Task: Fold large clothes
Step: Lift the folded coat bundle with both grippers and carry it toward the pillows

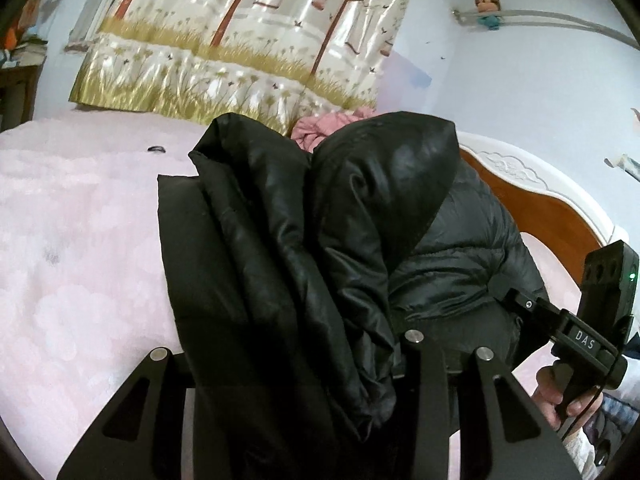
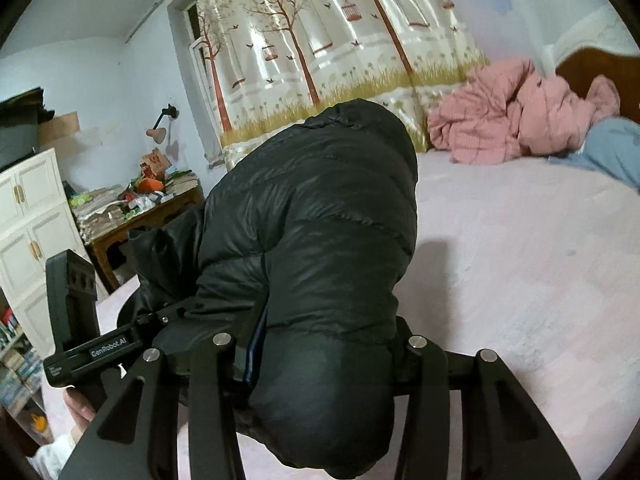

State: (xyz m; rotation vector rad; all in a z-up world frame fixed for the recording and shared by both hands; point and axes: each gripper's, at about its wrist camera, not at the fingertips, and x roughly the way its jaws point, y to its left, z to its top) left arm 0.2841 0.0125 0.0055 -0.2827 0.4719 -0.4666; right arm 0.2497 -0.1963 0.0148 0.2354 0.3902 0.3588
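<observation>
Left wrist view: black puffer jacket [image 1: 304,248] bunched between the fingers of the left gripper [image 1: 320,356], clamped on thick folds of shiny fabric, lifted above the pink bedspread [image 1: 80,240]. Hood-like bulge at top right of the bundle, flatter folded panel hanging at left. At right edge, the right gripper [image 1: 516,300] seen from the side, nose pressed into the quilted part of the same jacket, handle in a hand [image 1: 556,396]. Behind: tree-printed curtain [image 1: 248,40], white-and-wood headboard [image 1: 532,184], small doll [image 1: 488,10] on a wall rail. Right wrist view: same jacket [image 2: 320,220] filling the centre, a rounded wad of it pinched between the right gripper [image 2: 320,344] fingers, closed on the cloth; rest of the garment arching up and away over the bedspread [image 2: 520,260]. At left, the left gripper [image 2: 160,316] lying against the jacket's dark edge, fingertips hidden in fabric. Crumpled pink blanket [image 2: 516,116] and a blue item [image 2: 616,152] at the far end of the bed; cluttered wooden table [image 2: 140,208] and white cabinet [image 2: 28,208] at left.
</observation>
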